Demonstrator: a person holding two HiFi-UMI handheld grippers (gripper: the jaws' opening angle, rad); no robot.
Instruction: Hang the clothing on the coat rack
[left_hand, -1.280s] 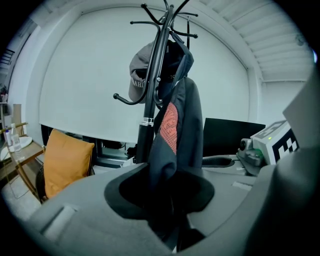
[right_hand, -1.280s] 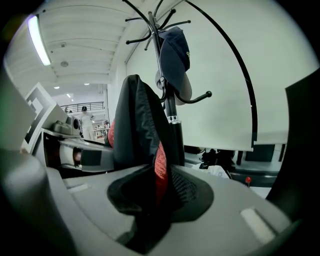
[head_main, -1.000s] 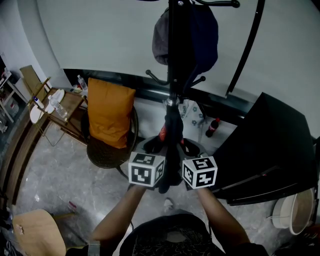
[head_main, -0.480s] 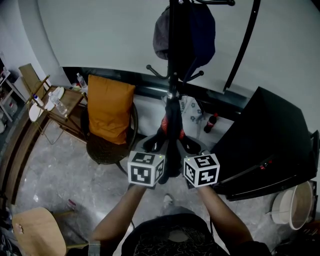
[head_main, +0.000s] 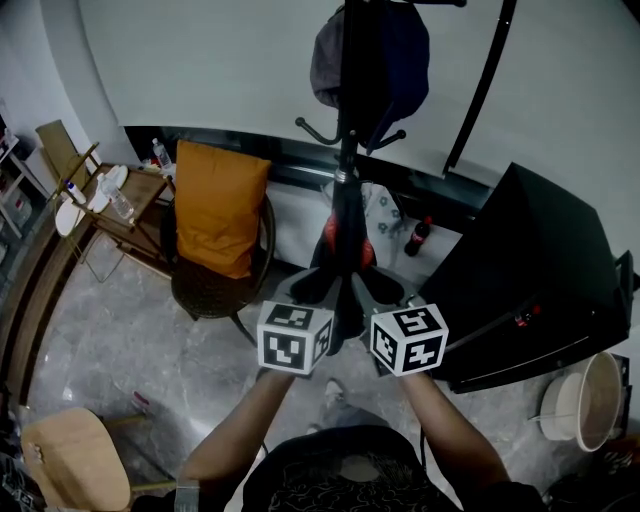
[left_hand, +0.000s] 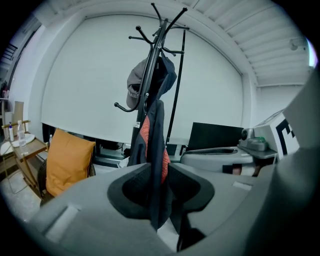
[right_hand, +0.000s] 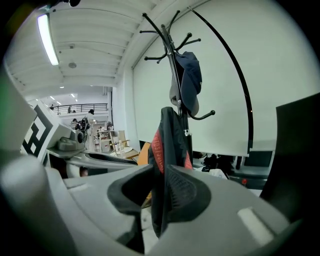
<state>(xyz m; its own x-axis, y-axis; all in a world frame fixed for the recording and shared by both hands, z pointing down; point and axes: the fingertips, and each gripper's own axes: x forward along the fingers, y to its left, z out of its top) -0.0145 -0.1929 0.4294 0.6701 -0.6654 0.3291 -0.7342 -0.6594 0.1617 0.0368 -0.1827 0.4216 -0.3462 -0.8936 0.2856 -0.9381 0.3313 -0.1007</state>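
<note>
Left gripper (head_main: 305, 290), right gripper (head_main: 375, 292): both clamped tight on the jacket (head_main: 340, 245), held bunched at frame centre in front of the rack (head_main: 348, 100), below the cap (head_main: 325, 60). Step, I judge: presenting it for hanging. Next: raise it onto a free hook (head_main: 310, 130). Basin (head_main: 590, 410), lower right: contents unclear.

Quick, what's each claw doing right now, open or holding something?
Left claw: closed on the dark jacket.
Right claw: closed on the same dark jacket.
</note>
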